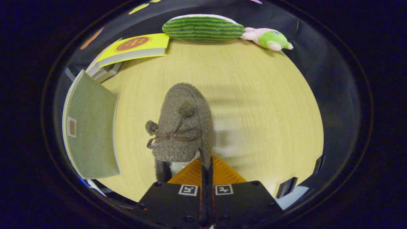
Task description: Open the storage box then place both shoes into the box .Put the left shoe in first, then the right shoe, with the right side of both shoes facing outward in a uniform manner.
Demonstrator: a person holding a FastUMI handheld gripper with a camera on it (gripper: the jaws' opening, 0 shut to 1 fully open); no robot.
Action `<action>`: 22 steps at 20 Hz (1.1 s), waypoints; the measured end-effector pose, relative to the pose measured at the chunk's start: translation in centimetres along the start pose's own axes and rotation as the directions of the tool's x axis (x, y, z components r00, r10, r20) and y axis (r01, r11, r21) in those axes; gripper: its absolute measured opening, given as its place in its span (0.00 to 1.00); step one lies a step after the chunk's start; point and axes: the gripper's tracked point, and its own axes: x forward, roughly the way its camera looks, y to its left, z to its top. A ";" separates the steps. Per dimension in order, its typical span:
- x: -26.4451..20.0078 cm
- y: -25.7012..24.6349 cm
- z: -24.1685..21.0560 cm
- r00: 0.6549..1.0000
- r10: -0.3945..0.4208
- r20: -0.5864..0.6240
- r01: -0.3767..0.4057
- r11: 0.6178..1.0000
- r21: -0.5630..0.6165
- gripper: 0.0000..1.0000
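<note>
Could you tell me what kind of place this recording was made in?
Probably a staged tabletop booth rather than a real home: a light wooden table backed by black cloth, with props along its far edge, a watermelon plush and yellow book. The gripper is shut on a fuzzy brown shoe.

Handheld two-finger gripper (206, 168), dark body, seen from its own camera.
Body is two flat black plates (178, 203) side by side, split by a narrow dark centre slot. Each plate carries one small square black-and-white fiducial marker (188, 190) near the slot, second marker (224, 189) mirrored opposite. Round dark screw heads (158, 184) sit at plate corners, more along lower edge. Fingers (222, 173) are ribbed, wedge-shaped, tapering forward, nearly together, pinching the rim of a fuzzy brown slipper (182, 127).
</note>
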 end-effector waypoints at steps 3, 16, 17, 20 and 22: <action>-2.8 1.3 0.0 1.000 0.025 0.012 -0.025 1.000 0.007 0.06; -17.2 11.1 0.9 0.978 0.157 0.135 -0.157 0.988 -0.010 0.06; -17.6 12.2 0.4 0.978 0.162 0.135 -0.162 0.987 -0.011 0.06; -18.8 14.8 0.3 0.970 0.195 0.144 -0.195 0.981 -0.014 0.06; -19.1 17.0 0.2 0.963 0.222 0.153 -0.223 0.975 -0.011 0.06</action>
